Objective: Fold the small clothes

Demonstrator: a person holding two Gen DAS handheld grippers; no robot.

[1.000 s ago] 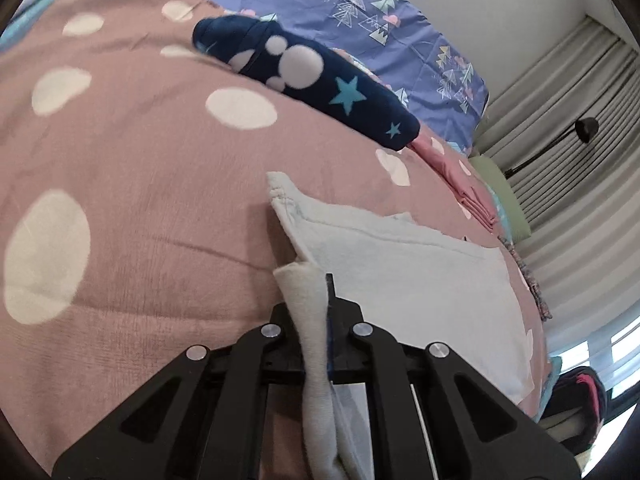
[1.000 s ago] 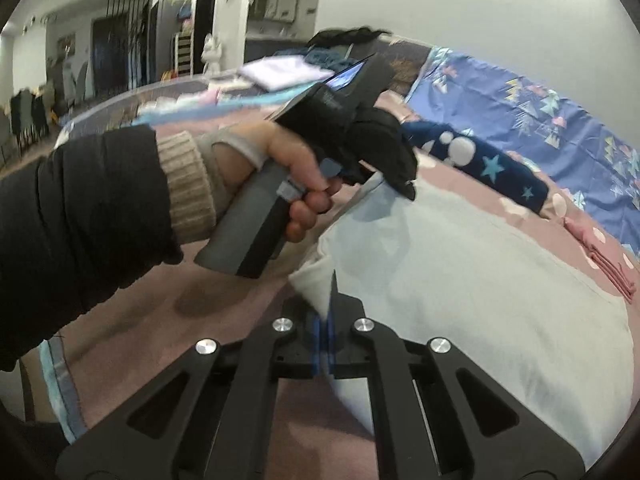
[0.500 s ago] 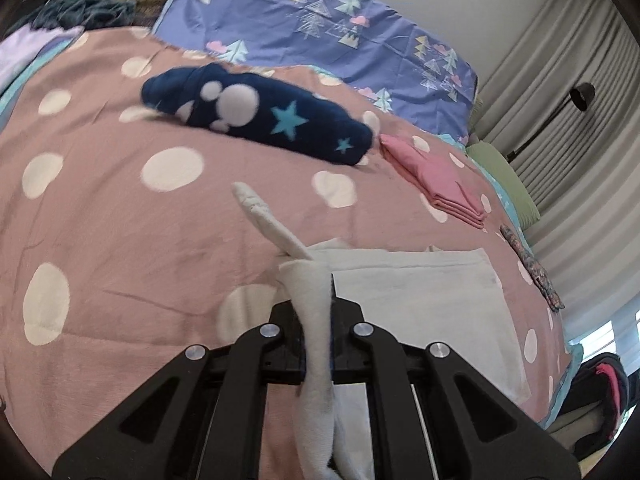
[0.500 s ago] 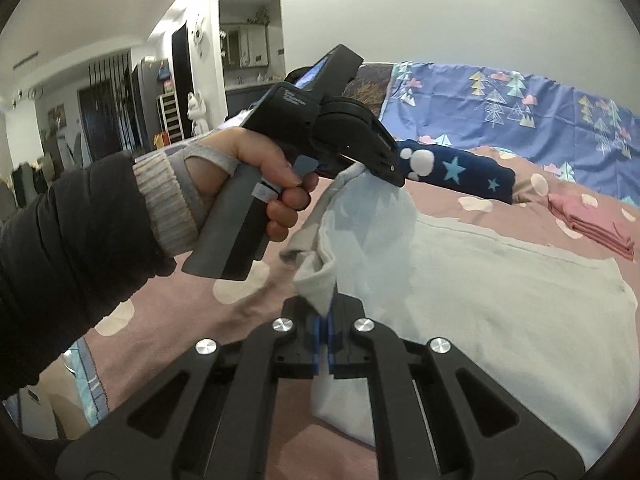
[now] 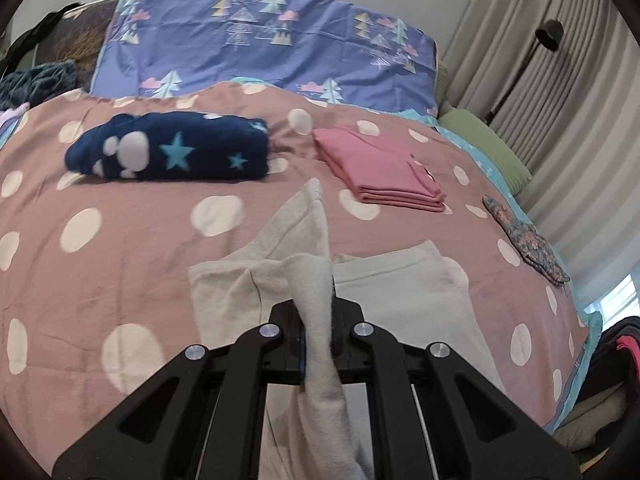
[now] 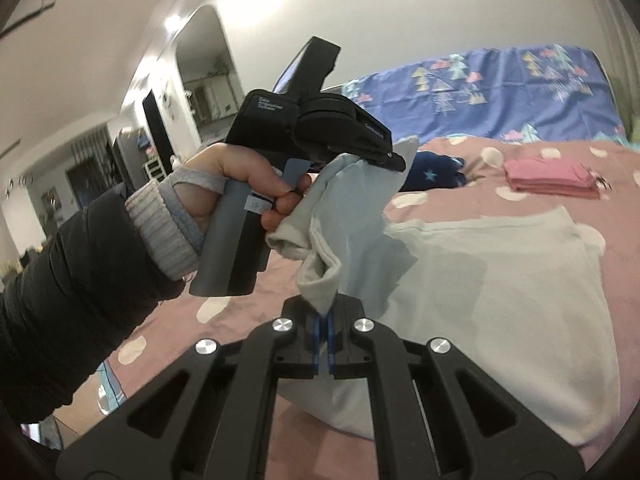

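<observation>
A: Bed (image 5: pixel 120 264) with a pink polka-dot cover, purple tree-print pillow (image 5: pixel 272 40) at the far end. Folded navy star fleece (image 5: pixel 168 148) far left, folded pink stack (image 5: pixel 380 168) far right.

B: Task item?

A: White garment (image 6: pixel 500 272), near centre of the bed. Most of it lies flat; its near-left edge is lifted clear of the cover.

B: Tongs?

A: Left tongs (image 5: pixel 318 320) clamped on a bunched corner, cloth trailing down through them. Right tongs (image 6: pixel 324 320) pinched shut on another bit of that lifted edge. Left tongs also show in the right view, gripped in a hand (image 6: pixel 240 184).

B: Handling?

A: Looks light, limp knit: no stiffness, sags between the grips. Probably not slippery, nothing fragile. I'd hold at corners or the hem and keep the edge taut, else it bunches and the fold goes crooked.
</observation>
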